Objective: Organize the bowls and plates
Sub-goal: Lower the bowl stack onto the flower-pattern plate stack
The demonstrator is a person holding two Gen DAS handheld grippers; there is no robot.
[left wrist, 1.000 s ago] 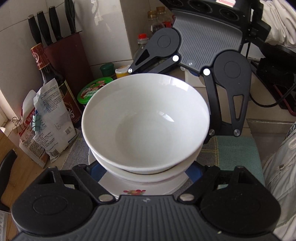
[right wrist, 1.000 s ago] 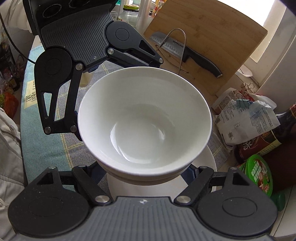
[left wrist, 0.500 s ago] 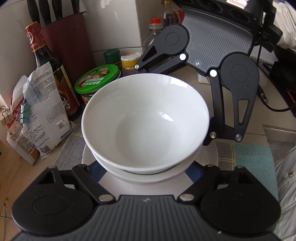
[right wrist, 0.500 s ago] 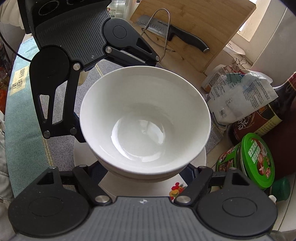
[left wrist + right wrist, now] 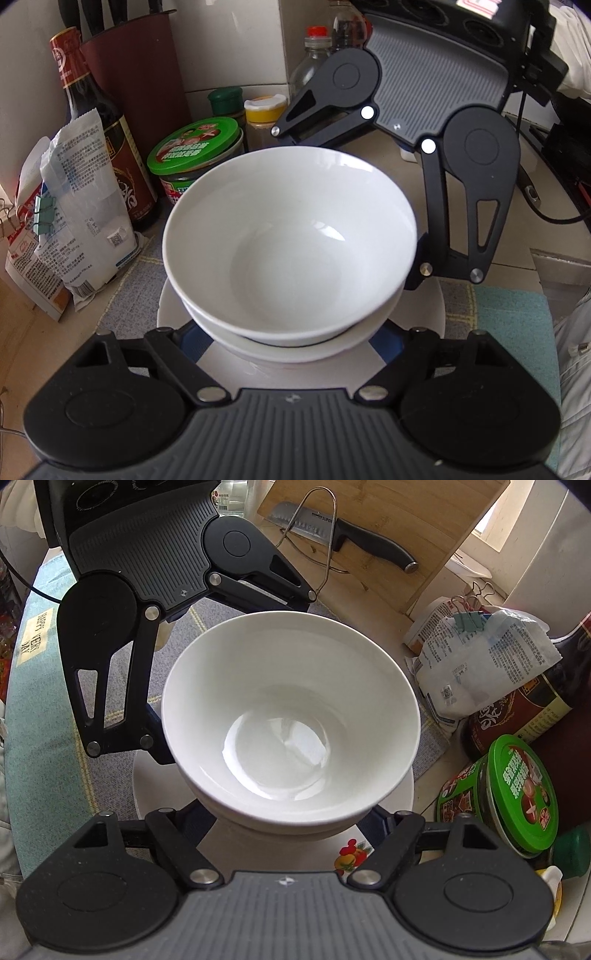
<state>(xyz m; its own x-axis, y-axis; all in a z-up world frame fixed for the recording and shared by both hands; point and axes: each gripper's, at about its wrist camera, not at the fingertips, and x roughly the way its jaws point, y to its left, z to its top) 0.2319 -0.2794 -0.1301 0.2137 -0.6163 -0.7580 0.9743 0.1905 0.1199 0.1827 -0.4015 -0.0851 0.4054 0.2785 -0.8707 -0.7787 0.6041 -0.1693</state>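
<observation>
A stack of white bowls [image 5: 290, 243] stands on a white plate [image 5: 424, 310] with a fruit print; the stack fills both views, and the bowls [image 5: 291, 716] and plate [image 5: 155, 786] show in the right wrist view. My left gripper [image 5: 291, 332] and my right gripper [image 5: 291, 812] hold the stack from opposite sides, jaws spread wide around the lower bowl. Each gripper shows across the stack in the other's view: the right one [image 5: 413, 284], the left one [image 5: 159, 757]. The fingertips are hidden under the bowls.
A green-lidded jar [image 5: 195, 147], soy sauce bottle [image 5: 96, 118], clipped bags [image 5: 74, 214] and knife block [image 5: 136, 70] crowd one side. A cutting board with a knife [image 5: 354, 535] lies beyond. A checked mat [image 5: 44, 716] is under the plate.
The stack, held by both grippers, has moved toward the jar and bottles. The jar and soy sauce bottle now sit closer, and the cutting board has receded.
</observation>
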